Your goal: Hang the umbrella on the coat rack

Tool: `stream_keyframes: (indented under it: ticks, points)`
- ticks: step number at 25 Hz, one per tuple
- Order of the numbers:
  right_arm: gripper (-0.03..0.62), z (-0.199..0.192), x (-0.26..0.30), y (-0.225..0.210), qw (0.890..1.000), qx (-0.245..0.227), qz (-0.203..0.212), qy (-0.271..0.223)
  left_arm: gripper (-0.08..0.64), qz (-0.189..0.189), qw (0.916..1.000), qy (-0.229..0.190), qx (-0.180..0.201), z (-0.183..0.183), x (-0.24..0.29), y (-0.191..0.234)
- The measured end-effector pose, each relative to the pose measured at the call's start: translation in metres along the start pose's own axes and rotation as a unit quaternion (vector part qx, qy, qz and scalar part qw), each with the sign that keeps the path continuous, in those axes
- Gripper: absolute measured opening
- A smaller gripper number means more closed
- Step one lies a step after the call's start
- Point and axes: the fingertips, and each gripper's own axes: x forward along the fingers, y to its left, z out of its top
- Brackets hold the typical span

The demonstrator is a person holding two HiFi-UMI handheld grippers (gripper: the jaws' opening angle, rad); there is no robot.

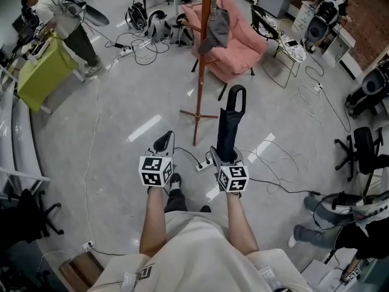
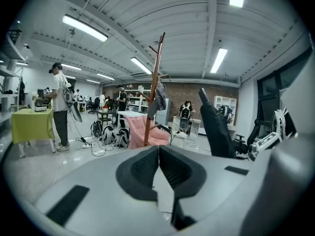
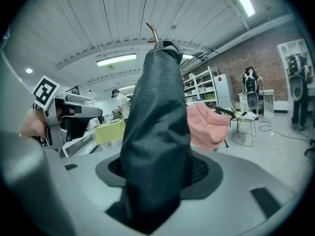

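The wooden coat rack (image 1: 203, 53) stands on the floor ahead, its feet (image 1: 198, 115) just beyond my grippers, and a grey garment (image 1: 217, 29) hangs on it. My right gripper (image 1: 226, 156) is shut on the folded black umbrella (image 1: 229, 126), which points up and forward with its loop handle (image 1: 236, 97) right of the pole. In the right gripper view the umbrella (image 3: 157, 127) fills the space between the jaws. My left gripper (image 1: 163, 142) is level with it on the left, pads (image 2: 147, 167) together and holding nothing. The left gripper view shows the rack (image 2: 154, 90) ahead and the umbrella (image 2: 216, 128) to the right.
A pink armchair (image 1: 231, 41) sits behind the rack. Cables and a power strip (image 1: 204, 165) lie on the floor by my feet. A person (image 1: 64, 20) stands at a yellow-green table (image 1: 42, 72) far left. A wire chair (image 1: 287, 52) and an office chair (image 1: 363, 151) stand at the right.
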Motion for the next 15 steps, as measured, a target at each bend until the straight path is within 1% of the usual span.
stream_keyframes:
  ticks: [3, 9, 15]
  points:
    - [0.262, 0.006, 0.022, 0.0, 1.0, 0.005, -0.009, 0.0, 0.009, -0.013, 0.9999, 0.0, 0.002, 0.01, 0.021, 0.016]
    - [0.261, 0.023, 0.063, 0.004, 0.999, 0.022, -0.038, -0.005, 0.009, -0.054, 0.9984, 0.006, 0.011, 0.028, 0.06, 0.044]
    - [0.261, 0.032, 0.102, 0.002, 0.998, 0.035, -0.061, -0.004, 0.008, -0.082, 0.9964, 0.014, 0.017, 0.04, 0.097, 0.068]
